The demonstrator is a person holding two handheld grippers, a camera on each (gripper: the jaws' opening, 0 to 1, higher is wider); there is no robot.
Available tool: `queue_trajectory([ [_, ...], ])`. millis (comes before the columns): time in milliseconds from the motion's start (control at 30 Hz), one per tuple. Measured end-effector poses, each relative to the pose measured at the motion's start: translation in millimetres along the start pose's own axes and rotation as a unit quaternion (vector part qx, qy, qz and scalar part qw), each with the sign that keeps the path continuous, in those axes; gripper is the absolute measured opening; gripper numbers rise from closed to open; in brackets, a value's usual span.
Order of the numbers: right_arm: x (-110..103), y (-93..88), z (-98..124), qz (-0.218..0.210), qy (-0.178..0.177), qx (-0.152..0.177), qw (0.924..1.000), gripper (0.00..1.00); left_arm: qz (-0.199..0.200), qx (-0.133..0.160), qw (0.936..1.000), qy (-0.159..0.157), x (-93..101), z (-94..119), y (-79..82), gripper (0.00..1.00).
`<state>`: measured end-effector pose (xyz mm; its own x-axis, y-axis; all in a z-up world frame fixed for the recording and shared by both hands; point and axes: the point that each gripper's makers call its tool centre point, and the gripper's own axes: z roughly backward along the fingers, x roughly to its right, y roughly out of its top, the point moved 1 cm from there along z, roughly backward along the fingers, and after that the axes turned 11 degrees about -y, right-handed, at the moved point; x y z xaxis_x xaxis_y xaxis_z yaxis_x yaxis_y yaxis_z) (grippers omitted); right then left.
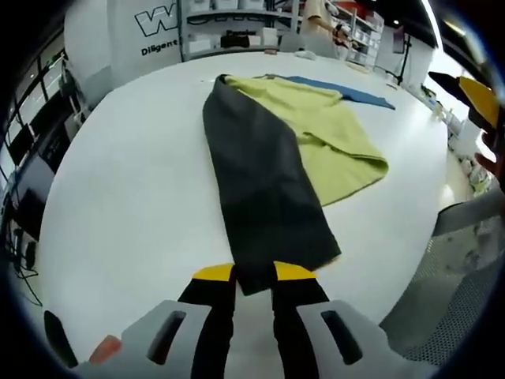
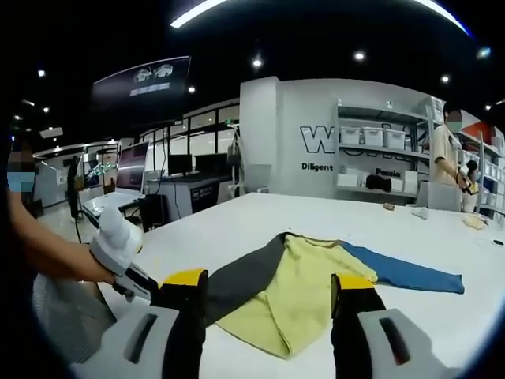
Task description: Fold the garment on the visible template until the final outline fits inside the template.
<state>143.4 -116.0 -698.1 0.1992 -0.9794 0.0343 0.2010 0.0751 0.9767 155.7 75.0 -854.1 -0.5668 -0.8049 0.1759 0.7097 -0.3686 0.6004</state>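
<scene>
A garment lies stretched on the white table (image 1: 134, 197). Its long dark grey part (image 1: 256, 174) runs from my left gripper toward the far side, and a yellow-green part (image 1: 335, 130) is spread beside it. A blue piece (image 1: 359, 95) lies flat beyond that; I cannot tell whether it belongs to the garment. My left gripper (image 1: 254, 278) is shut on the near end of the grey part. In the right gripper view the grey part (image 2: 245, 284), yellow-green part (image 2: 304, 296) and blue piece (image 2: 406, 275) lie ahead. My right gripper (image 2: 270, 281) is open, above the table. The left gripper (image 2: 118, 241) shows at the left, held by an arm.
A mesh chair (image 1: 454, 260) stands at the table's right edge. Shelves with bins (image 2: 375, 158) line the back wall, and a person (image 2: 443, 158) stands by them. Desks with monitors (image 2: 130, 170) stand to the left. Small items (image 2: 473, 221) lie on the far table edge.
</scene>
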Motion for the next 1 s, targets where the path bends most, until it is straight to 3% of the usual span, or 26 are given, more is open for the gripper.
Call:
queue_trajectory([
  [167, 1, 0.2, 0, 0.000, -0.001, 0.000, 1.0000, 0.64, -0.008, -0.001, 1.0000, 0.000, 1.8, -1, 0.6, 0.09],
  [233, 1, 0.4, 0, 0.000, -0.002, 0.000, 1.0000, 0.64, -0.008, -0.003, 1.0000, -0.002, 1.7, -1, 0.4, 0.00],
  [533, 3, -0.8, 1, 0.000, -0.005, -0.003, 1.0000, 0.63, -0.004, -0.006, 1.0000, -0.006, 2.3, 0, 0.3, 0.00],
  [1000, 0, -4.8, -1, 0.011, -0.002, -0.012, 0.9999, 0.62, -0.001, 0.038, 0.9992, 0.012, -6.9, 25, 16.4, 0.00],
])
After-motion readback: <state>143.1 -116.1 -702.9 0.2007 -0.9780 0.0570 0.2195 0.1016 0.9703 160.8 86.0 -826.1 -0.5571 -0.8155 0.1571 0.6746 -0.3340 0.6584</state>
